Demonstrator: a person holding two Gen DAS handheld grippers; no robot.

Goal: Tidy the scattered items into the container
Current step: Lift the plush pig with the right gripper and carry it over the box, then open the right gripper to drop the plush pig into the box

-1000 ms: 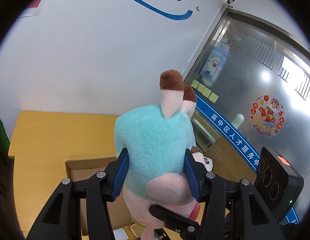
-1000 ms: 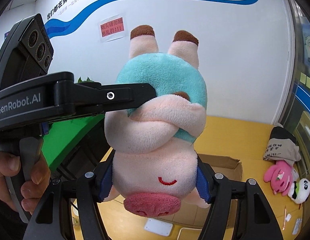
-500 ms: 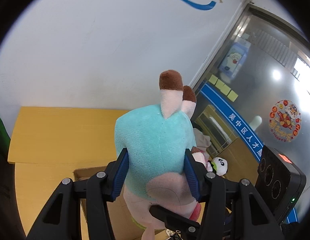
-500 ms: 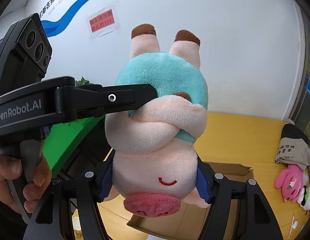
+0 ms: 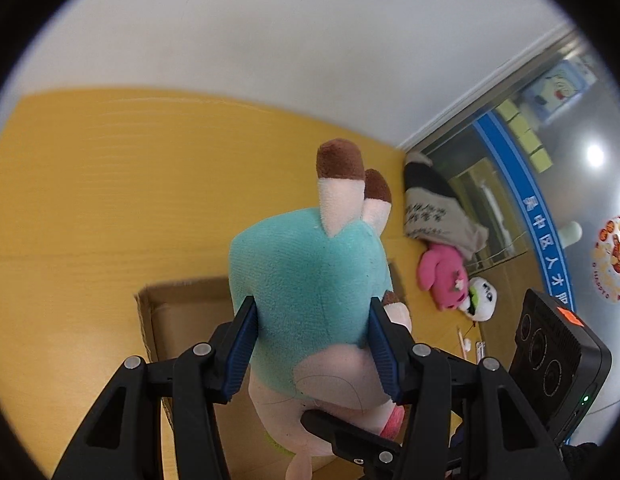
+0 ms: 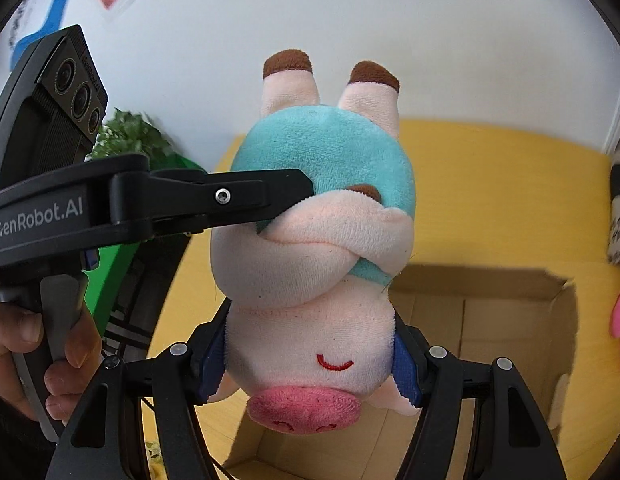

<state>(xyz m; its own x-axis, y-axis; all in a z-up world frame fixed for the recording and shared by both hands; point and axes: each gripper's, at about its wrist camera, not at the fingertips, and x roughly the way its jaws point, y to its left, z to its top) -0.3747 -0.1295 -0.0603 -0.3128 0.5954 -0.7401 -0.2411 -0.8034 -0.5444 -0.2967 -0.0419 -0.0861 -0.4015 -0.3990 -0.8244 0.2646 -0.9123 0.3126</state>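
Floor (image 5: 109, 168): yellow, runs to a white wall; glass partition w/ blue strip at right of left-wrist view.
Cardboard box (image 6: 510, 320): open-topped, on the floor, directly below & behind the plush; rim and inner walls visible, bottom mostly hidden.
Plush pig (image 6: 310, 280): pink w/ teal outfit, held upside down over the box by both tools; brown-tipped feet up, snout toward the right-wrist cam, arms crossed over its belly.
Left gripper (image 5: 312, 348): clamped on the plush's teal body, blue pads pressed into both sides; in the right-wrist view one black finger reaches in from the left onto the teal part.
Right gripper (image 6: 310, 356): clenched on the plush's head, pads pushing into the cheeks either side.
Hand (image 6: 25, 356): person's, wrapped round the left tool's grip, lower left of right-wrist view.
Grey cloth item (image 5: 434, 216): lying on floor by the glass partition, well apart from box.
Pink plush (image 5: 442, 276): on floor just beside the grey item.
Panda plush (image 5: 482, 300): small, white/black, touching the pink one.
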